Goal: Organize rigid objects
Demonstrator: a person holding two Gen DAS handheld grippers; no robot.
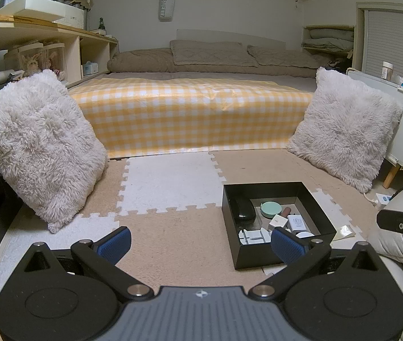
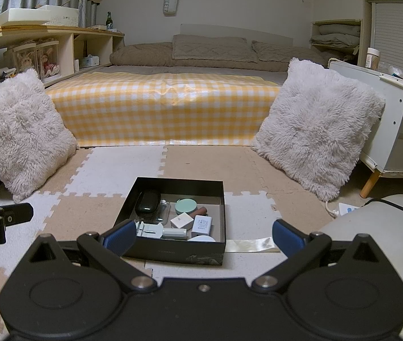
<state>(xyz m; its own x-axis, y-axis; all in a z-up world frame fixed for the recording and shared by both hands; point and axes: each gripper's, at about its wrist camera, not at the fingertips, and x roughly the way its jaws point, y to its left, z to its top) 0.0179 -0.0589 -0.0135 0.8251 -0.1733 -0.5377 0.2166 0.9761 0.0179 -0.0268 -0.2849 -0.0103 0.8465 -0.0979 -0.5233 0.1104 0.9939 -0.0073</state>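
The bed (image 2: 161,108) and two cushions (image 2: 315,125) frame the floor mat (image 2: 116,167), where the black box (image 2: 173,251) sits, small items gathered inside it for sorting. Left hand-held gripper (image 1: 200,244) and right hand-held gripper (image 2: 201,237) hover low, level, both spread, holding nothing.

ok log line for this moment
left claw open, empty | right claw open, empty | open black cardboard box on foam mat, small items inside

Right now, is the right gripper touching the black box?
Apart. In the right wrist view the right gripper is open, its fingers held above the floor mat short of the black box, holding nothing.
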